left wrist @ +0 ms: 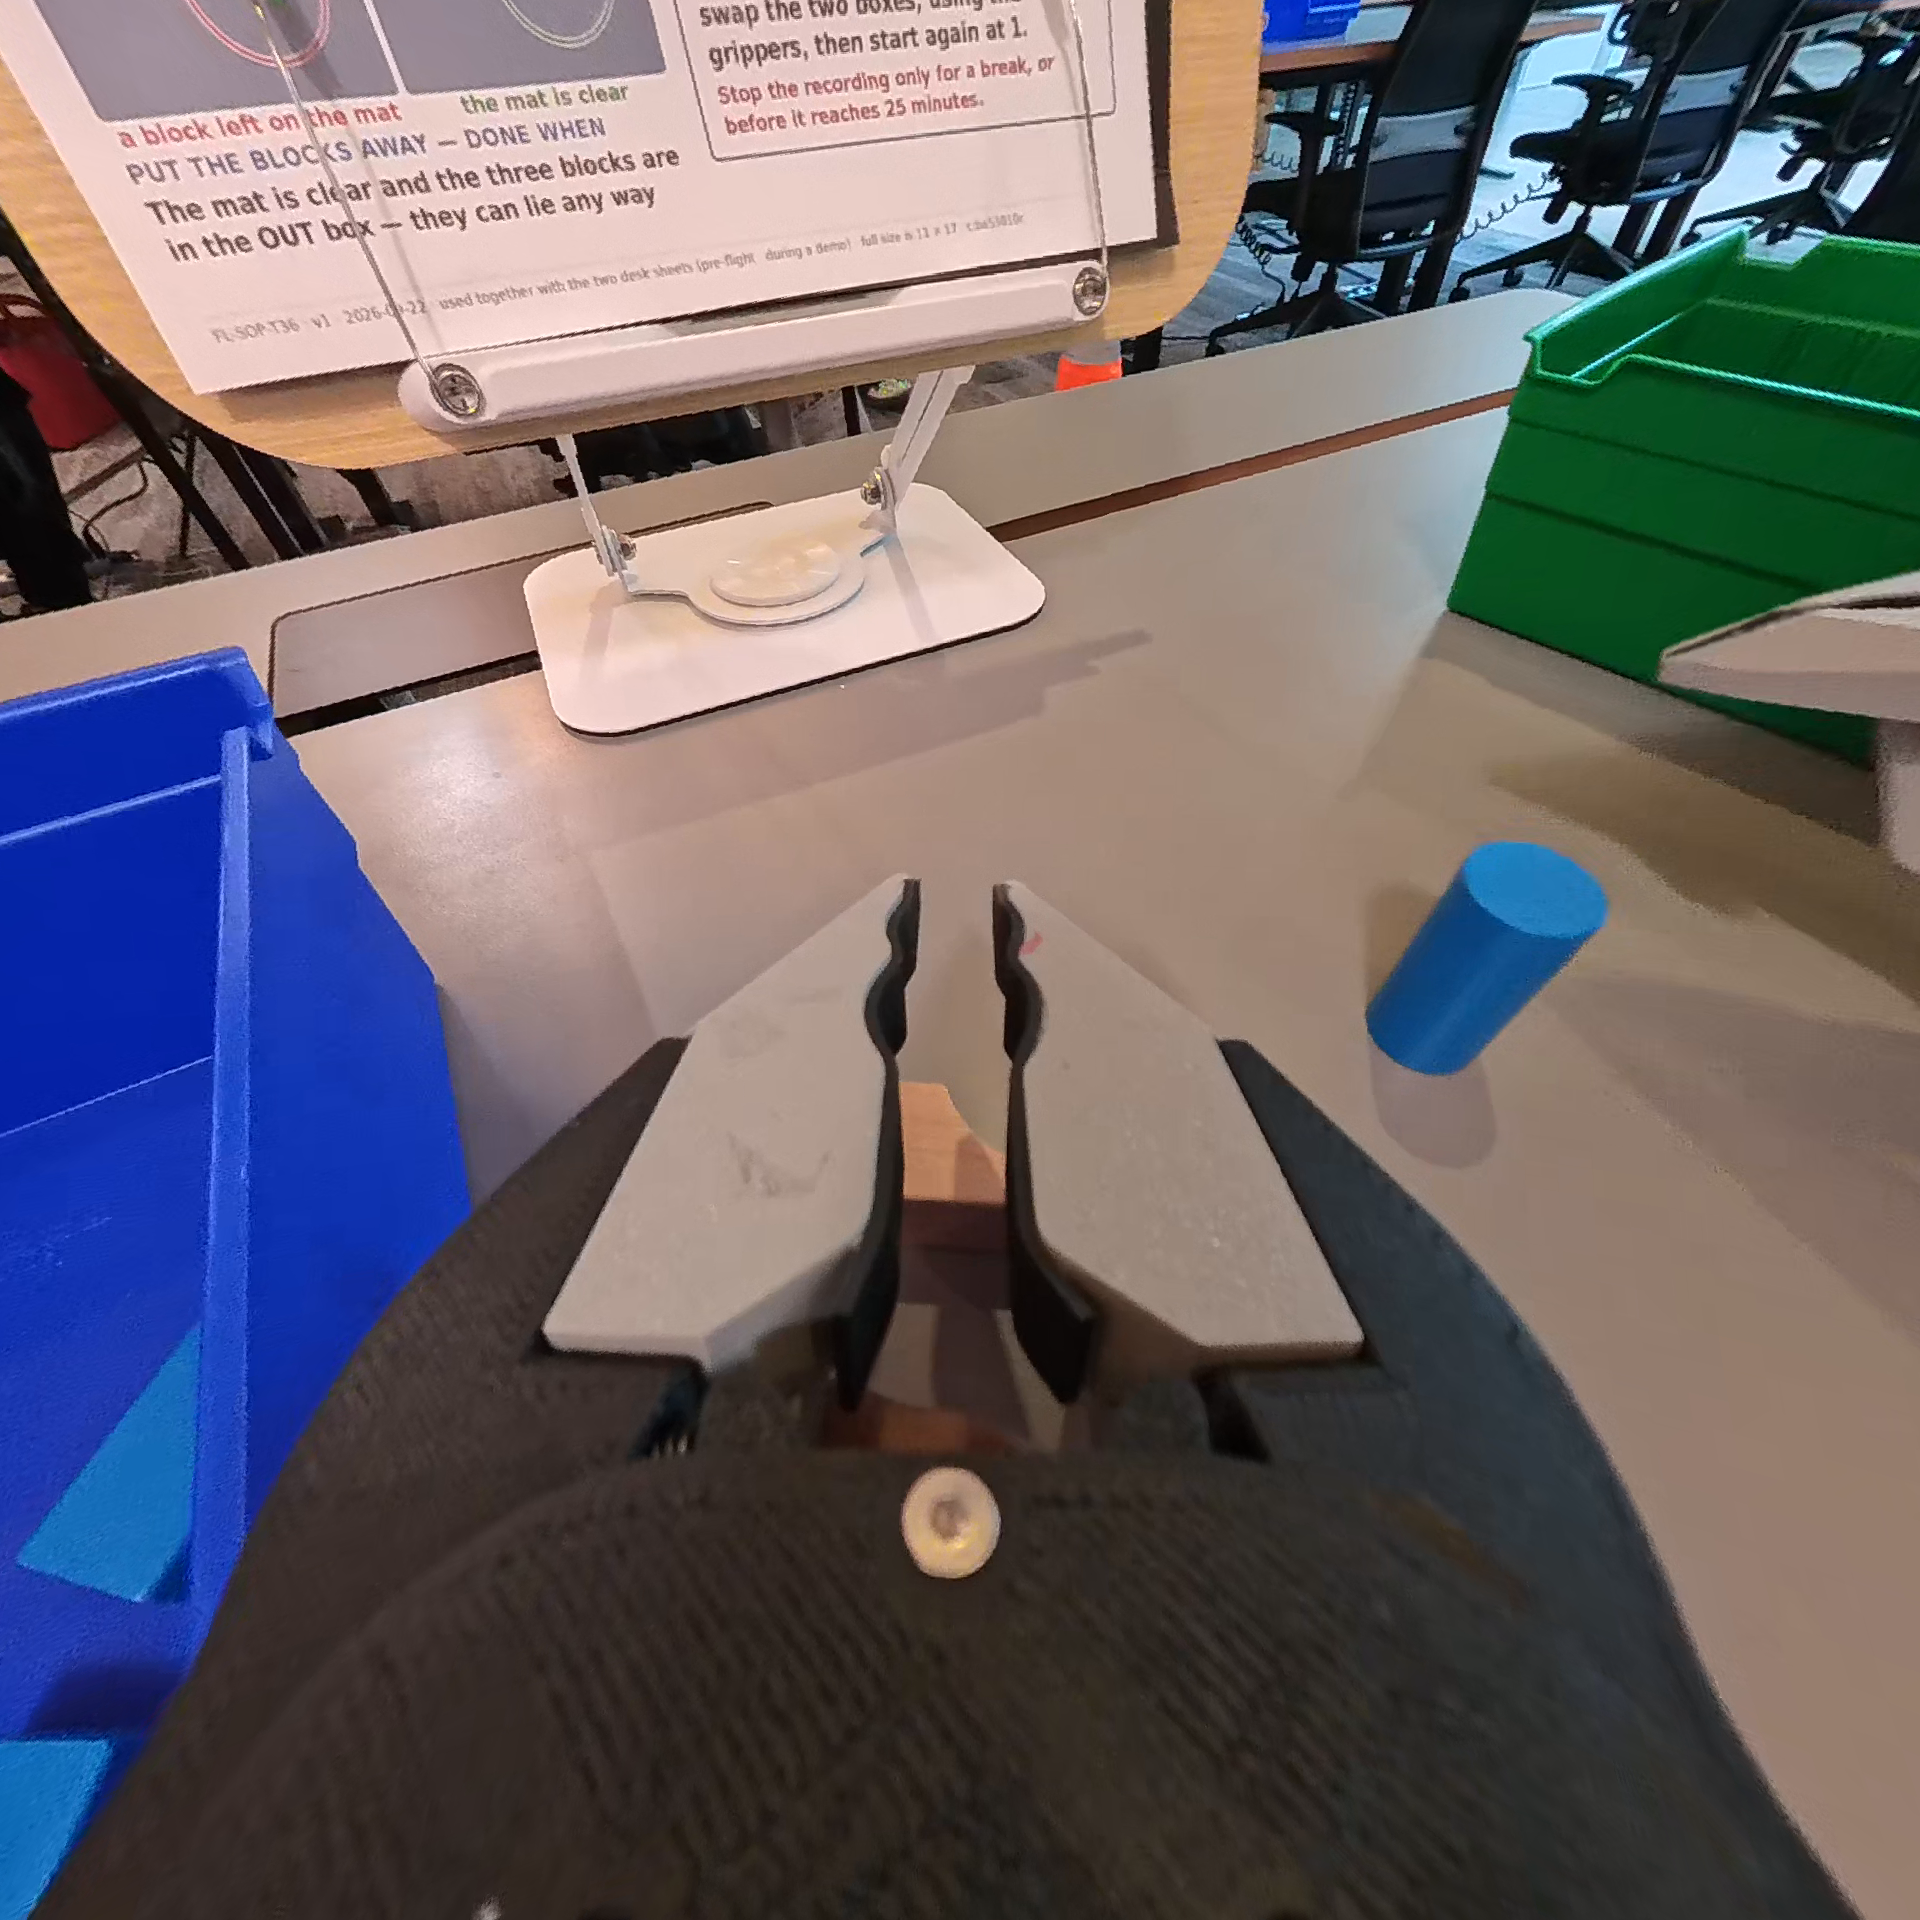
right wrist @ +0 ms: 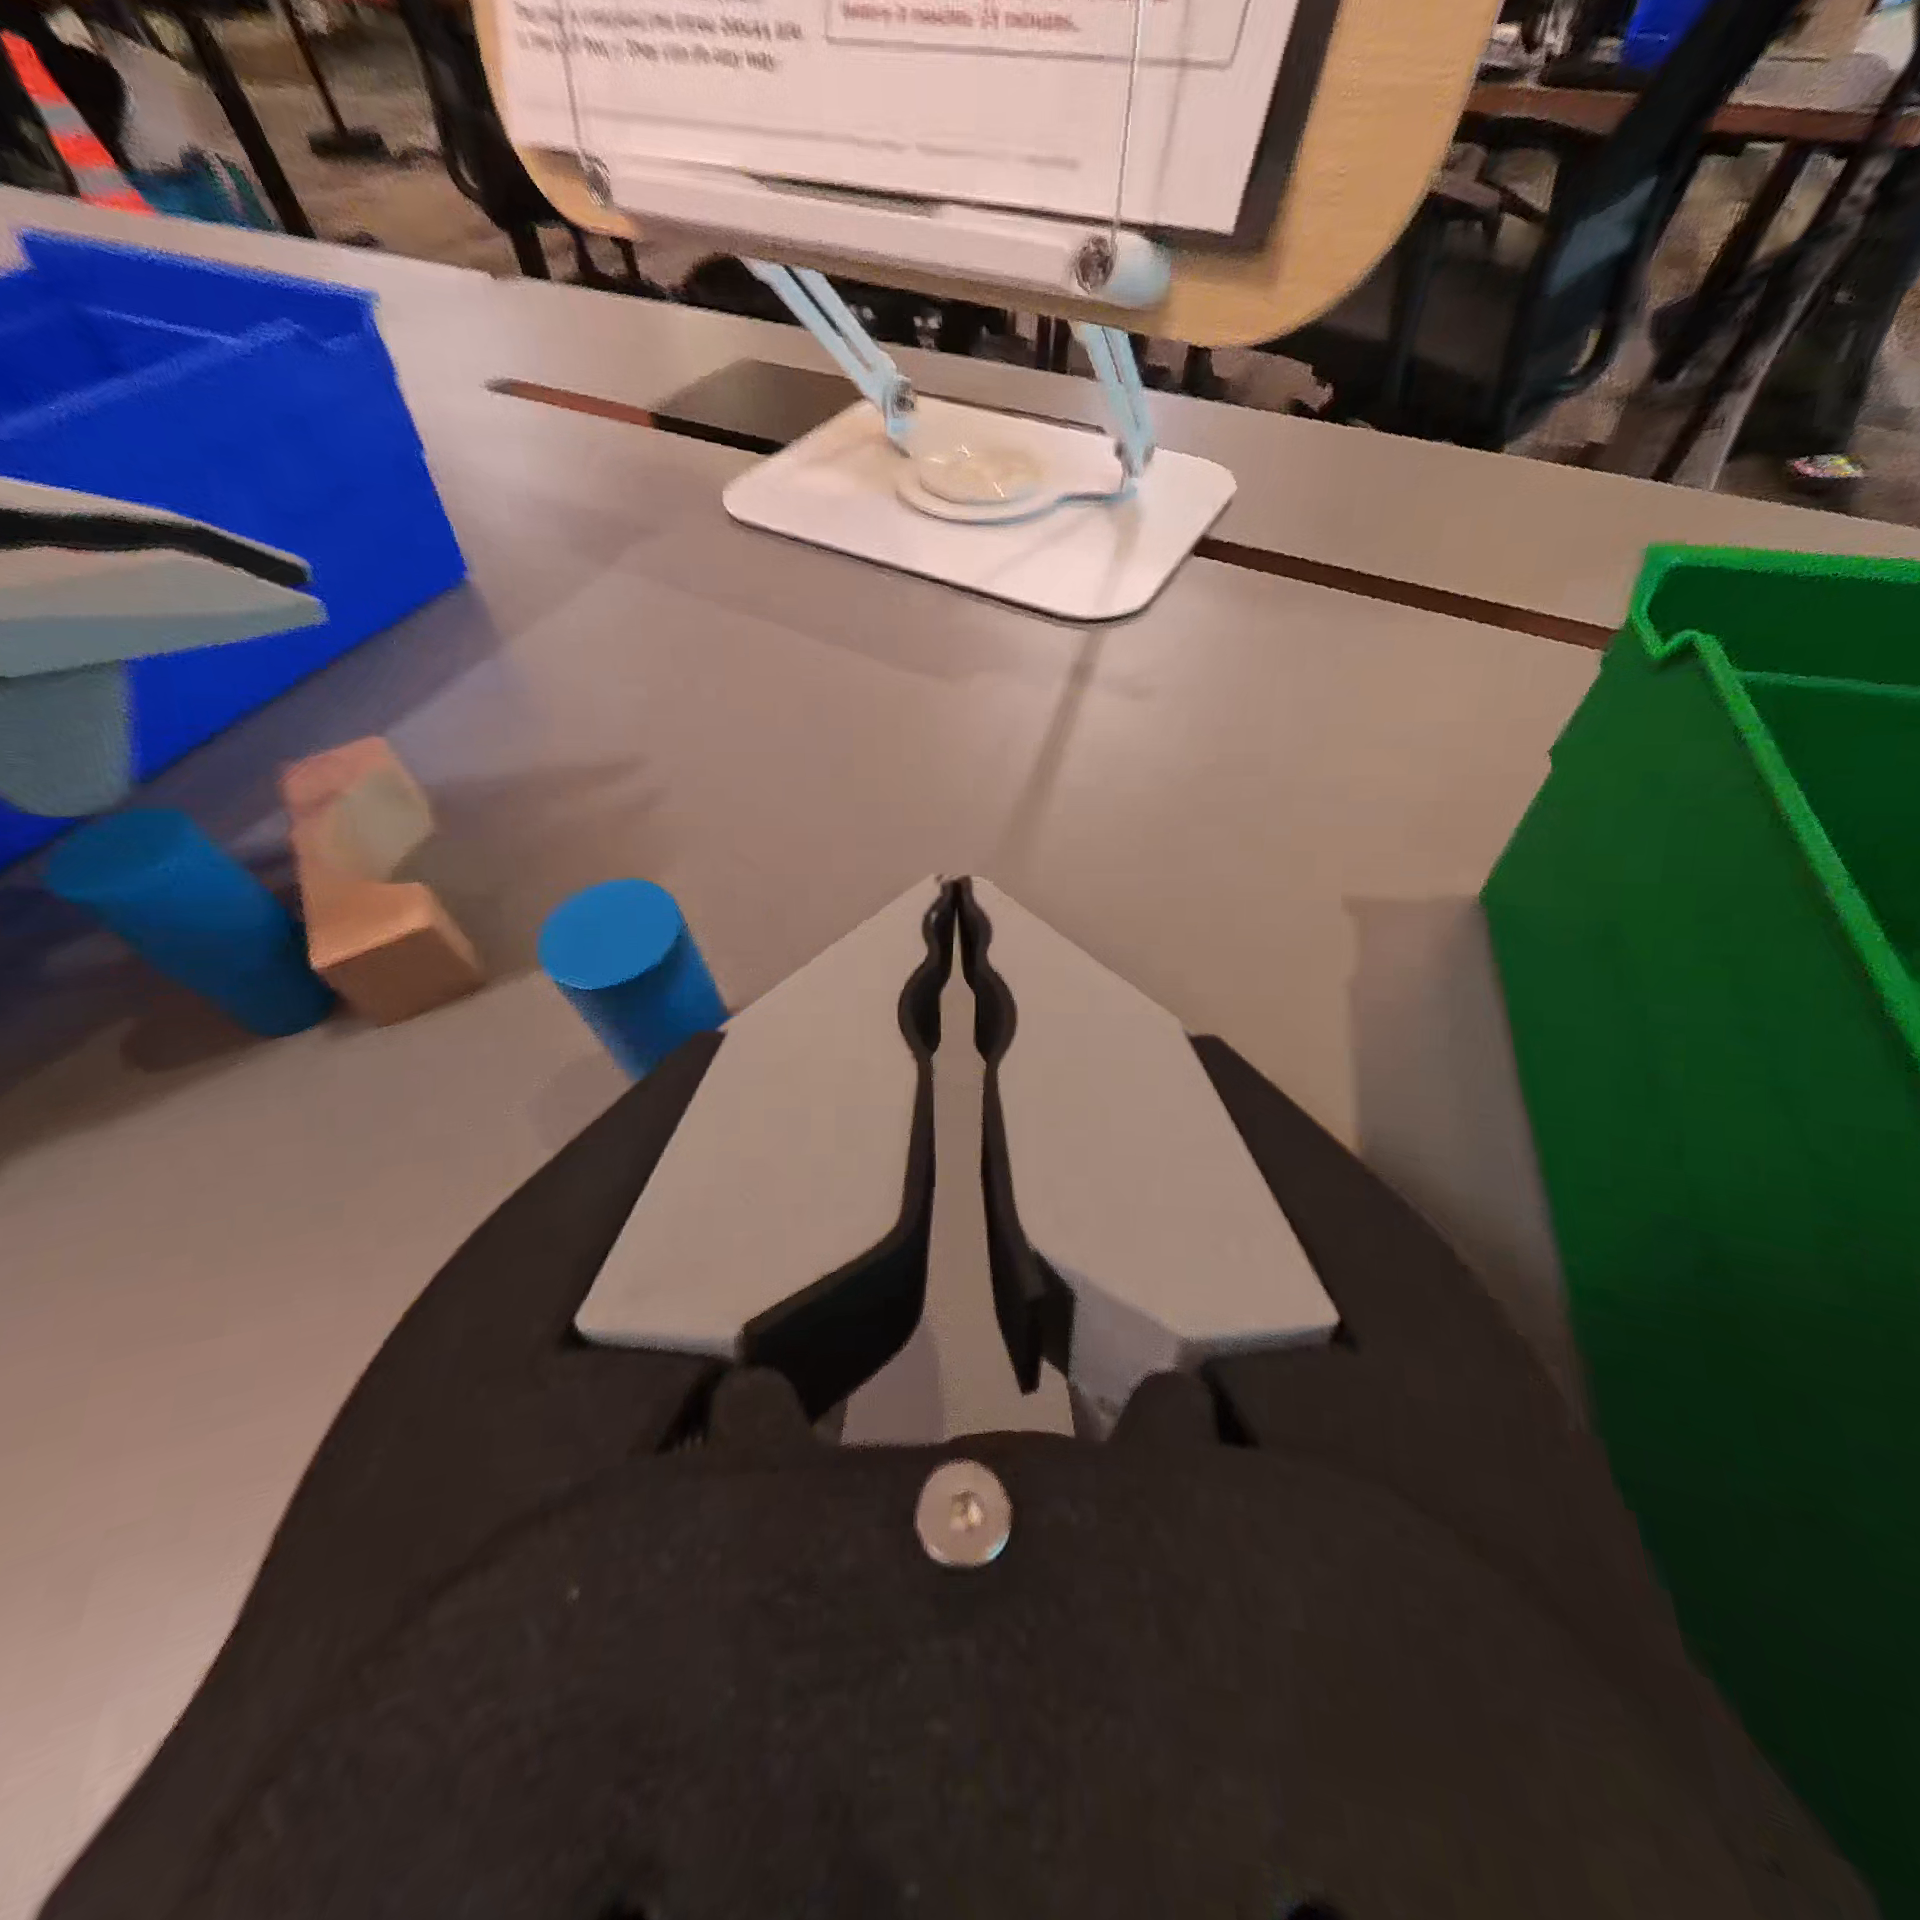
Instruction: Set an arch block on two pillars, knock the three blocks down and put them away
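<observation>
Grey surface: the desk (right wrist: 935,727) carries every item listed below; the white stand base (right wrist: 987,520) at its far middle serves as the landmark.
Stand base load: two thin legs rise from it to a wood-backed board (left wrist: 343,426) with a printed sheet clipped on.
Blue bin (left wrist: 125,1039): left of the stand base and nearer the camera, open top.
Green bin (right wrist: 1714,1143): right of the stand base and nearer the camera, open top.
Arch block (right wrist: 374,914): plain wood, lying tipped on the desk, nearer than the stand base and to its left, close to the blue bin.
First pillar (right wrist: 187,925): blue cylinder, leaning, just left of the arch block; whether they touch cannot be told.
Second pillar (right wrist: 623,966): blue cylinder, right of the arch block and apart from it, nearer than the stand base.
Left gripper (left wrist: 954,894): jaws narrowly apart with only desk showing between the tips; a strip of wood shows below, between the finger bases. It hovers above the first pillar and arch block.
Right gripper (right wrist: 956,883): jaws closed tip to tip with nothing between them, just right of the second pillar, pointing toward the stand base.
</observation>
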Demonstrator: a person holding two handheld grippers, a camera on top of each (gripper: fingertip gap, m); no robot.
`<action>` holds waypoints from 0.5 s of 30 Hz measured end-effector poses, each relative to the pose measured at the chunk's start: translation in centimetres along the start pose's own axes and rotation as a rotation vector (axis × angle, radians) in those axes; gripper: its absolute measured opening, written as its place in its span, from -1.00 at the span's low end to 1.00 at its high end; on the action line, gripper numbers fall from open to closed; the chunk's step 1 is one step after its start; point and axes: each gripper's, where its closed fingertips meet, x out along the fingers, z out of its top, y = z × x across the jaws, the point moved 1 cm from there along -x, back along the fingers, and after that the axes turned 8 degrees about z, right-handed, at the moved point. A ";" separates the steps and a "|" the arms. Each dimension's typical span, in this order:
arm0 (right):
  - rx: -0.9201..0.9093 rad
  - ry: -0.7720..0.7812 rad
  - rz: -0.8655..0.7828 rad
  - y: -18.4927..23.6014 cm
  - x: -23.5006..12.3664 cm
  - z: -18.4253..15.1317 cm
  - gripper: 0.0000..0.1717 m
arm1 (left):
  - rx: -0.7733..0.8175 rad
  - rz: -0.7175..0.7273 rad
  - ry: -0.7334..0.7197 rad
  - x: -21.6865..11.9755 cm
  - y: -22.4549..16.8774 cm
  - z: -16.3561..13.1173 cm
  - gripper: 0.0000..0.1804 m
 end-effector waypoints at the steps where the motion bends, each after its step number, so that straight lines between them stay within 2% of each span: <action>1: 0.004 0.032 0.014 0.1 0.3 -0.6 -1.00 | 0.001 -0.002 0.002 0.0 -0.1 0.0 -0.87; 3: 0.046 0.117 0.169 2.7 1.7 -2.4 -1.00 | 0.008 -0.001 0.001 0.0 -0.1 0.0 -0.87; 5: 0.063 0.102 0.343 6.4 2.5 -2.2 -1.00 | 0.010 -0.004 0.000 0.0 -0.2 0.0 -0.87; 10: -0.020 -0.056 0.343 7.9 1.7 0.7 -0.99 | 0.003 -0.001 -0.003 0.0 -0.1 0.1 -0.87; 13: -0.056 -0.024 0.376 8.8 1.7 0.0 -0.92 | 0.014 -0.003 0.004 0.1 -0.2 -0.1 -0.87; 15: -0.090 -0.053 0.450 10.9 1.6 0.4 -0.92 | 0.017 -0.001 0.003 0.1 -0.3 -0.1 -0.87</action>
